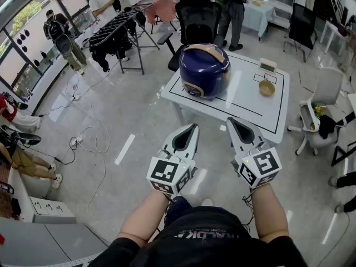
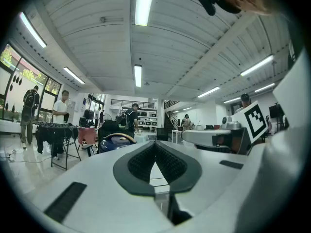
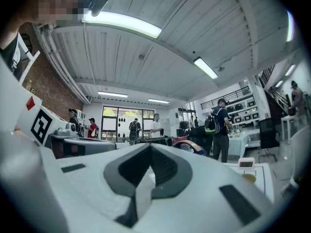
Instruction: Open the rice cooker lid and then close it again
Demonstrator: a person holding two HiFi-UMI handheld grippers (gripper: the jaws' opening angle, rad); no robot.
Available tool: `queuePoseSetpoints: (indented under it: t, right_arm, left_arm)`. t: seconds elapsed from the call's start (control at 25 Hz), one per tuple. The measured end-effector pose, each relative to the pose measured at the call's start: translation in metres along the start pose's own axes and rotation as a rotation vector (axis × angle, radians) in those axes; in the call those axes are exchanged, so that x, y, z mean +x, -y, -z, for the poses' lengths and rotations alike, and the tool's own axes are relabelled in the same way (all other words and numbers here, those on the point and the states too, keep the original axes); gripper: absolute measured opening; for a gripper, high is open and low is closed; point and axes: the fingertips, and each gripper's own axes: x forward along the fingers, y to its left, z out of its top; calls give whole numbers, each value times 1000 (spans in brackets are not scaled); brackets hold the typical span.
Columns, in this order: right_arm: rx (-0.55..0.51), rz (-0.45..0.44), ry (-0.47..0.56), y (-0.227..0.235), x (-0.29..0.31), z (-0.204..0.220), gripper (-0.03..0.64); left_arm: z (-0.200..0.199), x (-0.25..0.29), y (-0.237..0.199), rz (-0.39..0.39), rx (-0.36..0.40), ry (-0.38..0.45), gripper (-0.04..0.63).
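the dark blue, rounded rice cooker [image 1: 204,70] sits with its lid down, a beige handle arched over the top and a beige band around its base. it stands on the left part of a white table [image 1: 245,107] marked with a black rectangle outline, well ahead of both grippers. a small yellowish bowl [image 1: 267,88] and a small white device with a green display [image 1: 267,66] sit near the table's right side. the head view shows the left gripper [image 1: 194,125] and right gripper [image 1: 230,120] held side by side on bare forearms, short of the table's near edge, touching nothing, and a black office chair [image 1: 198,15] behind the cooker. only that view shows the table outline and the cooker's whole body. the left gripper view looks level along the left gripper [image 2: 154,143], its jaws together with nothing between them, and catches only the cooker's blue top and handle [image 2: 114,141] beyond its left jaw. the right gripper view shows the right gripper [image 3: 149,147] likewise closed and empty, with the cooker's handle [image 3: 190,146] peeping over its right jaw and the bowl [image 3: 249,177] lower right. both gripper views also take in long ceiling light strips [image 2: 144,3].
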Motion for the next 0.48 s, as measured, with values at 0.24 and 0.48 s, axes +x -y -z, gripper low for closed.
queuePoseSetpoints:
  t: [0.24,0.48]
  right_arm:
    - [9,2,1,8,3,6,0]
    - [21,13,-2,20,16,15,2]
  left_arm:
    - [9,8,2,6,2,-9,3]
    - [14,26,-8,9,4,-9,3]
